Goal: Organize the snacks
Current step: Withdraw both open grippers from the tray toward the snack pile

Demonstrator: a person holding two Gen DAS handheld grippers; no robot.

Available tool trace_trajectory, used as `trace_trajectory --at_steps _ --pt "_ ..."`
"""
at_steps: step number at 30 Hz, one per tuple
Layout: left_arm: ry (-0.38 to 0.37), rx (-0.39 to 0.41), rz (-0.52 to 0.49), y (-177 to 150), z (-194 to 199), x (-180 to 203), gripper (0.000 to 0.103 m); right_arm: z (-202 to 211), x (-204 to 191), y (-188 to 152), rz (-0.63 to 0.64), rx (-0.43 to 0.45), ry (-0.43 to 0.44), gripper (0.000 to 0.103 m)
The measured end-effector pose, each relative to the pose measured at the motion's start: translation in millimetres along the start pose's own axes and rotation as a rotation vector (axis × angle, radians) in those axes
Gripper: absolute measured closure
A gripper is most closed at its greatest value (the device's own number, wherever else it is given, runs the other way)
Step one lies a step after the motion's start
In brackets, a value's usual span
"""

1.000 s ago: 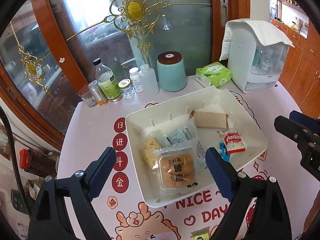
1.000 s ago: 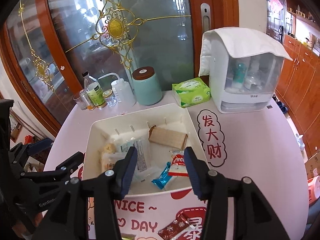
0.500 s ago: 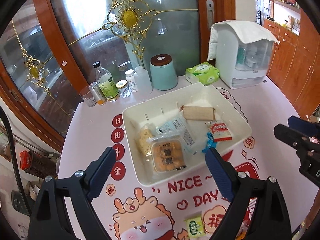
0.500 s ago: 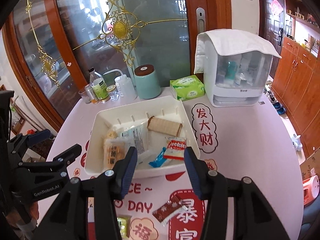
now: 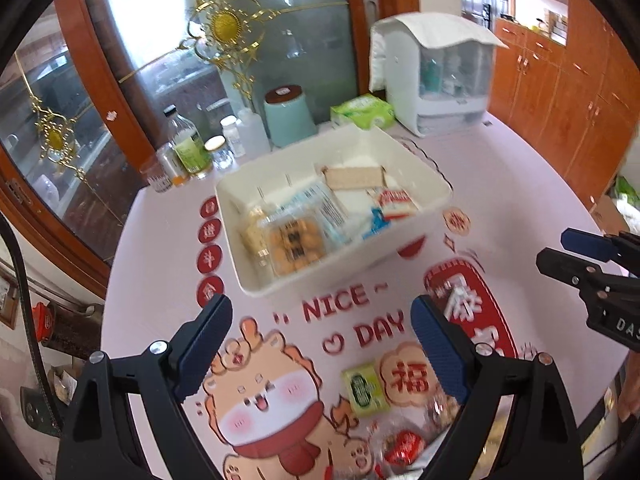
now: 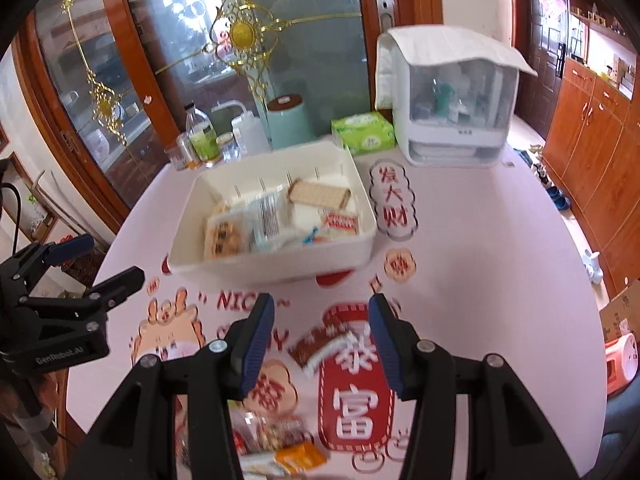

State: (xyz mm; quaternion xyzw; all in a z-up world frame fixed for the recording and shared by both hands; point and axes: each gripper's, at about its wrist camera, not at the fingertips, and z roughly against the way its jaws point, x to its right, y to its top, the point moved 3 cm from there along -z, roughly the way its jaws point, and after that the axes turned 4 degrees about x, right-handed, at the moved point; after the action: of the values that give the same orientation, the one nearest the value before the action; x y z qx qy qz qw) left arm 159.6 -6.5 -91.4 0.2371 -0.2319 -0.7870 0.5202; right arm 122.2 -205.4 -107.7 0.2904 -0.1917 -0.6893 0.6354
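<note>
A white bin (image 5: 434, 200) (image 6: 188, 216) on the pink printed table holds several snack packs: a cookie tub (image 5: 294, 242), a brown wafer bar (image 6: 318, 196), a red-and-white pack (image 5: 396, 202). Loose snacks lie near the front edge: a green packet (image 5: 364, 388), a red wrapped candy (image 5: 404, 444), a brown bar (image 6: 316, 346), an orange packet (image 6: 300, 456). My left gripper (image 5: 320, 344) is open and empty above the table in front of the bin. My right gripper (image 6: 322, 340) is open and empty, its jaws on either side of the brown bar, above it.
Behind the bin stand bottles and jars (image 5: 188, 152), a teal canister (image 5: 288, 116), a green tissue pack (image 6: 364, 132) and a white covered appliance (image 6: 452, 104). A glass door with gold ornament is behind. Wooden cabinets stand at the right.
Both grippers have pulled back from the bin toward the table's front edge, so the loose snacks have come into view. Both stayed open and empty.
</note>
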Motion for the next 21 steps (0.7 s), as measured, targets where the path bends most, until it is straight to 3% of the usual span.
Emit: trace_trajectory --at_steps 5,11,21 --pt "-0.003 -0.05 -0.014 -32.4 -12.4 8.8 0.012 -4.6 11.9 -36.9 -0.009 -0.05 -0.012 0.053" --pt "-0.03 -0.143 0.054 -65.1 -45.7 9.9 0.012 -20.4 21.7 -68.5 -0.056 -0.112 -0.012 0.053" --pt "-0.022 -0.247 0.176 -102.3 -113.5 13.8 0.012 -71.6 18.6 -82.8 -0.143 -0.184 0.001 0.053"
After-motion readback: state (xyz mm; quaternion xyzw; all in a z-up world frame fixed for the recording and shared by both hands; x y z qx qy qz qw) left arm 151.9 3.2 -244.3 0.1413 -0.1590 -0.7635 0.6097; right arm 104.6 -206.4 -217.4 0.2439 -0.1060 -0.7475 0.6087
